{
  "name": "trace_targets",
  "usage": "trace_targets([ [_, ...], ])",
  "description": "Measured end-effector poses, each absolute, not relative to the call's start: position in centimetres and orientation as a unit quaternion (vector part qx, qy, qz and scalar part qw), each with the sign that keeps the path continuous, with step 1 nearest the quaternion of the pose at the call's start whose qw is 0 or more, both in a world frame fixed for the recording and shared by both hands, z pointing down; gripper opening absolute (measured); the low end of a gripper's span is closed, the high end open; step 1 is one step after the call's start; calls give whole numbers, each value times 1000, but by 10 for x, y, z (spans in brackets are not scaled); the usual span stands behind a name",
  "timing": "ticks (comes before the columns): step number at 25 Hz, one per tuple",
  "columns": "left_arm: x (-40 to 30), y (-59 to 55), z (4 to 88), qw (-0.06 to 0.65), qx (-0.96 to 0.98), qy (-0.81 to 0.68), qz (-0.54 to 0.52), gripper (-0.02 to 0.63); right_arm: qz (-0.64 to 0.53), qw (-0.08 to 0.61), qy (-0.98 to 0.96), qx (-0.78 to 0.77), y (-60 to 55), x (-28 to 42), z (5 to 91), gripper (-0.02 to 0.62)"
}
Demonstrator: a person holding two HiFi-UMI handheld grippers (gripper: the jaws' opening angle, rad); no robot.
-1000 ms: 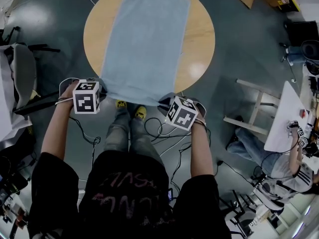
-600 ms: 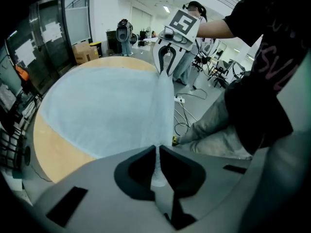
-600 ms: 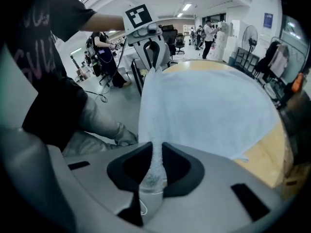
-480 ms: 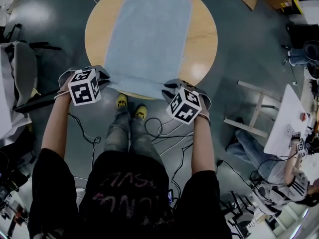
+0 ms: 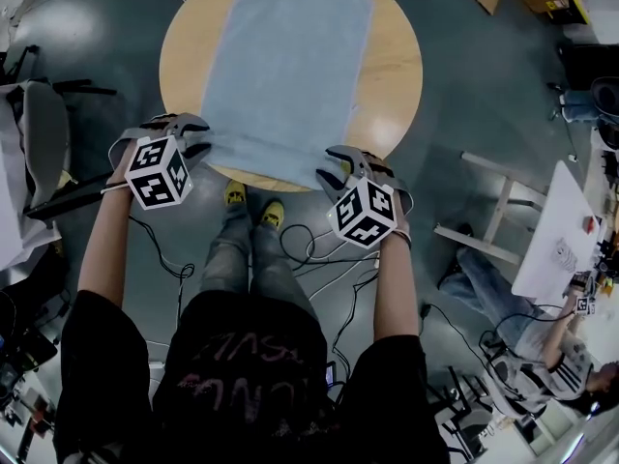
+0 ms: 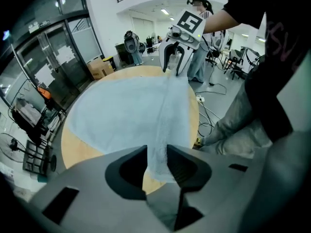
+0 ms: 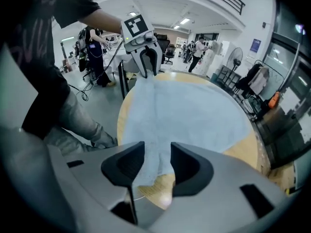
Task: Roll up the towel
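A pale blue rectangular cloth towel [image 5: 285, 66] lies spread flat over a round light-wood table [image 5: 392, 75] in the upper middle of the head view. Its long sides run away from the person, and its near hem reaches the table's lower rim. The left gripper [image 6: 156, 161] sits at the hem's lower-left corner and the right gripper [image 7: 158, 164] at its lower-right corner, both tilted steeply down. Their jaws have just been opening and now stand apart. In each gripper view a strip of the towel's edge runs through the gap between the pads, lying loose, not pinched. The hem between the two corners is slightly rumpled, while the rest of the cloth looks smooth. The towel appears light, soft and limp. It will probably sag and fold wherever it is unsupported, and its napped surface should cling to itself and to the pads without sliding. It is not fragile, so a firm pinch seems safe. The sensible hold looks to be the two near corners, one per gripper and level with each other. The first turn should then go over evenly, without the roll skewing toward one side.
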State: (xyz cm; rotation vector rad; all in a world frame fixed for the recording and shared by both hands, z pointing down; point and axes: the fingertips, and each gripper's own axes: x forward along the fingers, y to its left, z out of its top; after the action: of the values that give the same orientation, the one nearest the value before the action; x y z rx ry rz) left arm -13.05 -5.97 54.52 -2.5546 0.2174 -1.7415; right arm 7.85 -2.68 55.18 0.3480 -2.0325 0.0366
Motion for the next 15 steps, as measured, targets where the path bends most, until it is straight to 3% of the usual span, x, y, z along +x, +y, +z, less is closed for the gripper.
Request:
trace_targets([
  [7,-129,-43,513,65,-825,75,-556,133,-17,512,-845,152,-5,77,529,173],
  [15,-112,-14,542,107,-805,40,-583,141,-27,535,-835,126,15,58,559,193],
])
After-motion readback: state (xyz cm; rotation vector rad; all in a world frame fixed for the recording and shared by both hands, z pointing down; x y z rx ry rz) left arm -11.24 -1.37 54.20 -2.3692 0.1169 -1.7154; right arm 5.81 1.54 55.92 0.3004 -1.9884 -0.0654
